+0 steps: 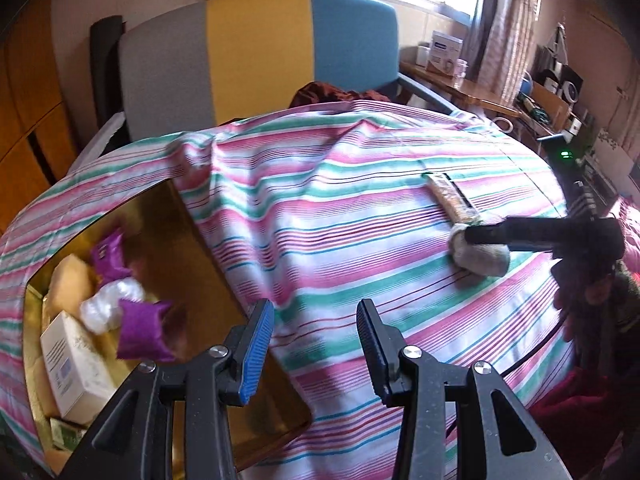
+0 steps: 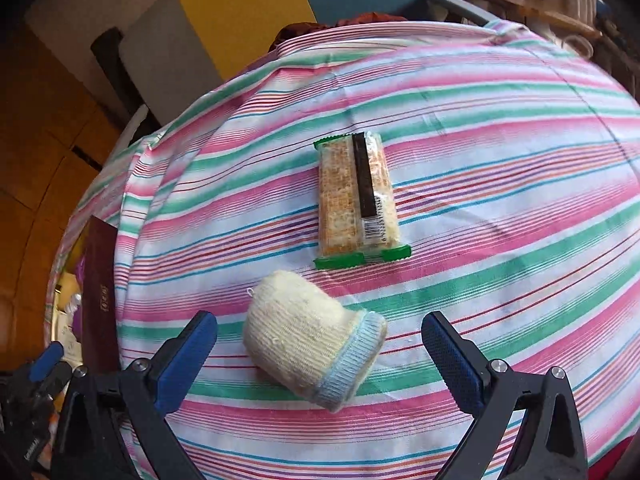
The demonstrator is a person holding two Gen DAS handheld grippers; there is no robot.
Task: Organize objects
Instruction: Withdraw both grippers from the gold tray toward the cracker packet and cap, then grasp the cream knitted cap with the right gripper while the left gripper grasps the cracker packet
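A rolled cream sock (image 2: 308, 352) with a pale blue cuff lies on the striped cloth (image 2: 500, 184). My right gripper (image 2: 320, 320) stands wide open around it, both pads clear of the wool. Just beyond lies a green-ended snack bar (image 2: 356, 196). In the left wrist view the sock (image 1: 480, 258) sits under the right gripper's black finger (image 1: 520, 234), beside the snack bar (image 1: 452, 196). My left gripper (image 1: 315, 306) is open and empty beside a gold-lined box (image 1: 188, 216). The box holds a blurred purple packet (image 1: 142, 332), a second purple packet (image 1: 108, 258) and a white carton (image 1: 76, 364).
A chair with a grey, yellow and blue back (image 1: 260, 52) stands behind the cloth-covered surface. A cluttered wooden desk (image 1: 460, 84) is at the far right. A person's hand (image 1: 580, 292) holds the right gripper. The box's dark red side (image 2: 100, 292) shows at left.
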